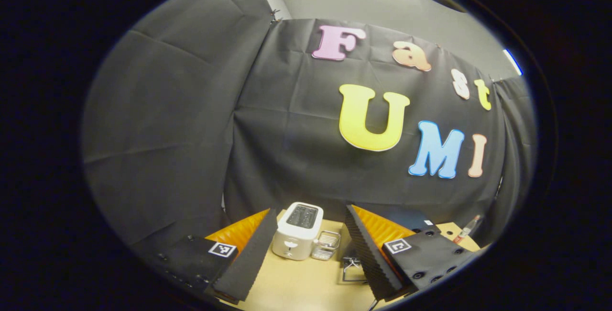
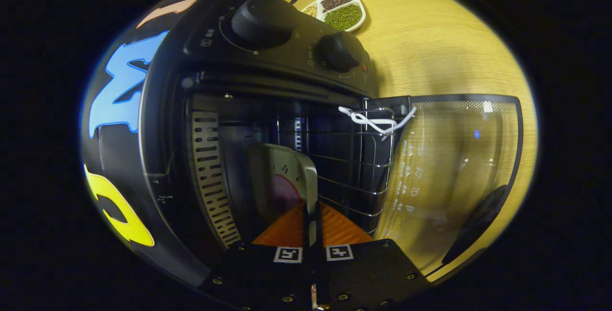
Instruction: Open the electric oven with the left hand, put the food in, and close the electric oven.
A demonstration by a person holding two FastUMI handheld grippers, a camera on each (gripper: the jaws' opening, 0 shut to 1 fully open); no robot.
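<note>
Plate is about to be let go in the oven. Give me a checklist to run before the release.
1. Door open: ok, it stands wide.
2. Right gripper shut on plate: ok, both fingers press on its rim.
3. Plate inside oven: ok.
4. Plate resting on rack: cannot tell.
5. Left gripper free for the door: ok, open and empty.

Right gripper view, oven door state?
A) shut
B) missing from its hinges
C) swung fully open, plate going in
C: the glass door lies swung open from the oven, and the right hand-held gripper, shut on the plate, holds it inside the cavity.
</note>
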